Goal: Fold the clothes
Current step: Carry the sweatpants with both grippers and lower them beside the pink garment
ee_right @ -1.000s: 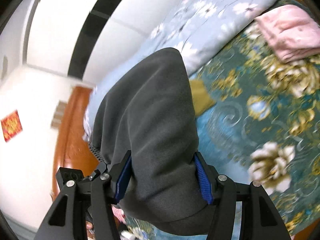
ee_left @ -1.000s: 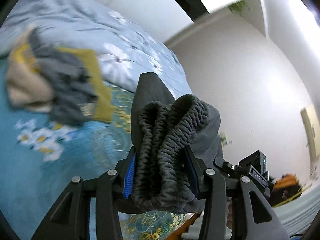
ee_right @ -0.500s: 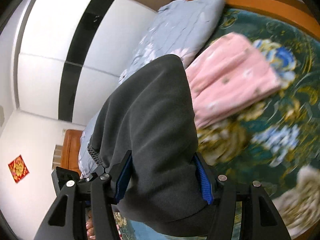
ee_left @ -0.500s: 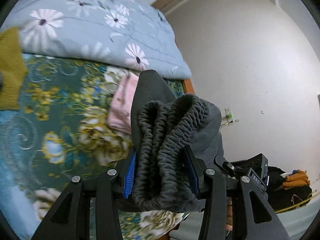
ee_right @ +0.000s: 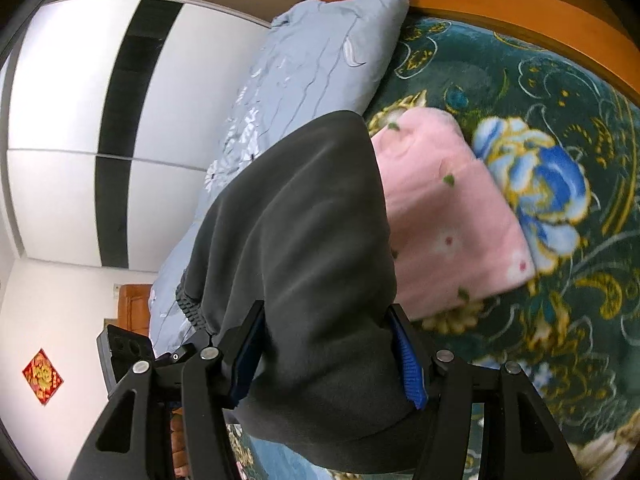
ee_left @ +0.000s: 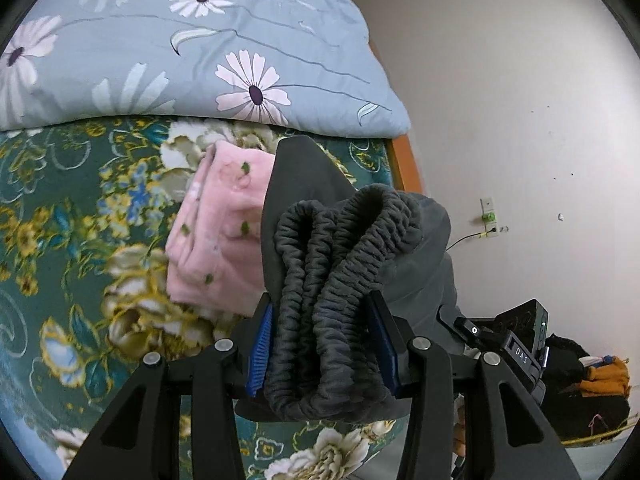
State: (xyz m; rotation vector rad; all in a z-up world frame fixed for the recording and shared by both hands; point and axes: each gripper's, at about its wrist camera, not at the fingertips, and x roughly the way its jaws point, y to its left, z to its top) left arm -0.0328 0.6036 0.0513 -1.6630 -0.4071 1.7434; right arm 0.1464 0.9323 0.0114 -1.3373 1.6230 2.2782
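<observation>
A bed [ee_left: 60,240] covered with a dark green floral blanket fills most of both views; a folded pale blue quilt [ee_left: 192,52] with daisy print lies along its far side, at 12 o'clock in the left wrist view and from 12 toward 9 o'clock in the right wrist view. An orange wooden bed frame [ee_right: 540,16] borders the blanket at 1 o'clock in the right wrist view. White walls stand beyond, with a wall socket [ee_left: 489,216] at 3 o'clock in the left view and a black-and-white wardrobe [ee_right: 120,120] at 9 to 10 o'clock in the right view. A folded pink garment [ee_right: 452,220] rests on the blanket, just beside the quilt's edge. The dark grey garment [ee_left: 348,280] is held off the bed by both tools. The left claw [ee_left: 324,354] is partly closed on its bunched, ribbed elastic waistband, blue pads pressing both sides of the bundle. The right claw [ee_right: 326,354] stands somewhat wider, closed on a thick smooth fold of the same grey cloth, pads pressing both flanks. In each view the grey cloth rises from the claw at 6 o'clock to the centre and hides part of the pink garment. A heap of dark and orange items [ee_left: 592,380] sits on the floor at 4 o'clock in the left view.
</observation>
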